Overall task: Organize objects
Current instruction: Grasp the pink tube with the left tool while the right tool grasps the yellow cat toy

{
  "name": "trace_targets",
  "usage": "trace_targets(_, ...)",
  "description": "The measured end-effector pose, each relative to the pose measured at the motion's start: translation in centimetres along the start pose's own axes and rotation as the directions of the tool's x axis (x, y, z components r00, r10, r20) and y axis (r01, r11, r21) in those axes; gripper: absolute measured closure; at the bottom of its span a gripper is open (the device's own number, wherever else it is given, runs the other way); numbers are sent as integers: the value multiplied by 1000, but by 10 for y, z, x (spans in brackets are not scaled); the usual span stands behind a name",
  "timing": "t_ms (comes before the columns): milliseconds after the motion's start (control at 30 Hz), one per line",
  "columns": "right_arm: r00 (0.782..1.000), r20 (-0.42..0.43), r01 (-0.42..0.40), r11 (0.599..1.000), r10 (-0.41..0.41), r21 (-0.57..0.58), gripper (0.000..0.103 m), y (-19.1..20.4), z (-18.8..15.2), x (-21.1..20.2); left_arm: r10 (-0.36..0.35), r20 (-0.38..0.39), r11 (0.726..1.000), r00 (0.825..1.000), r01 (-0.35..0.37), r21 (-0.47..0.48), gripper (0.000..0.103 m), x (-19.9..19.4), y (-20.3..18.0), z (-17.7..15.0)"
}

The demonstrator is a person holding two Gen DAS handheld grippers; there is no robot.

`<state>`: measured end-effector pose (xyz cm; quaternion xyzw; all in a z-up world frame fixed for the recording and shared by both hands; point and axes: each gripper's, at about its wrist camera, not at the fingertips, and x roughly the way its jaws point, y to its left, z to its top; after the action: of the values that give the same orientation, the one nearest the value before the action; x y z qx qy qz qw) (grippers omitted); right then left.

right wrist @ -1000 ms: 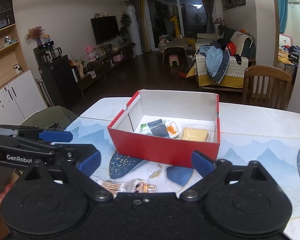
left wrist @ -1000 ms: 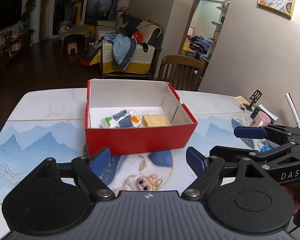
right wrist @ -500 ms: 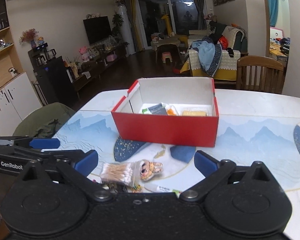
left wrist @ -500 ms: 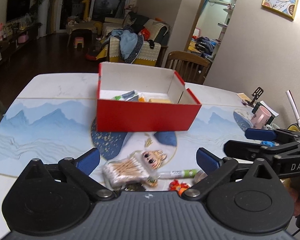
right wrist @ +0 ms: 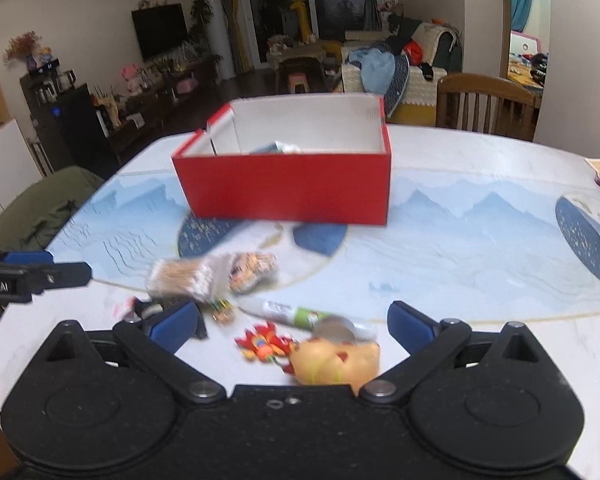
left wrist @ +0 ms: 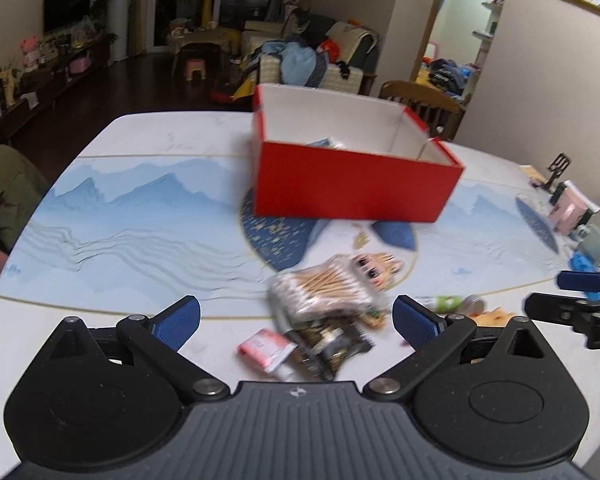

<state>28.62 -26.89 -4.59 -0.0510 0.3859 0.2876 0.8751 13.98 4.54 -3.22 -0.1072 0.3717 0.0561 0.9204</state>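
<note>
Both grippers dropped toward the worktop (left wrist: 140, 216); box (left wrist: 352, 184) now sits upper centre, loose clutter fills lower centre. Left gripper (left wrist: 296, 322): jaws just opened wide, nothing between the pads. Right gripper (right wrist: 294, 326): jaws wide, empty. Swab pack (left wrist: 324, 292) lies just ahead of the left jaws, on a dark packet (left wrist: 328, 346) and beside a pink sachet (left wrist: 266, 348). Risk: items overlap, so closing here may pinch two or slide the slick pack away. Duck (right wrist: 336, 360) and tube (right wrist: 296, 314) crowd the right side.
</note>
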Motion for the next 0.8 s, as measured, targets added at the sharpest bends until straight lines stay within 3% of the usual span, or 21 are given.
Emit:
trace_targets(167,999,-41,20,1000,-20,-6,2,-5,-11,13,56,-54,998,997,-55,16,0,16,14,-12)
trace_targets(800,987,-155,24,999,-31,-47,7,-13,-30,45,97,-201,992,975,-80,93,0,74,36,-44)
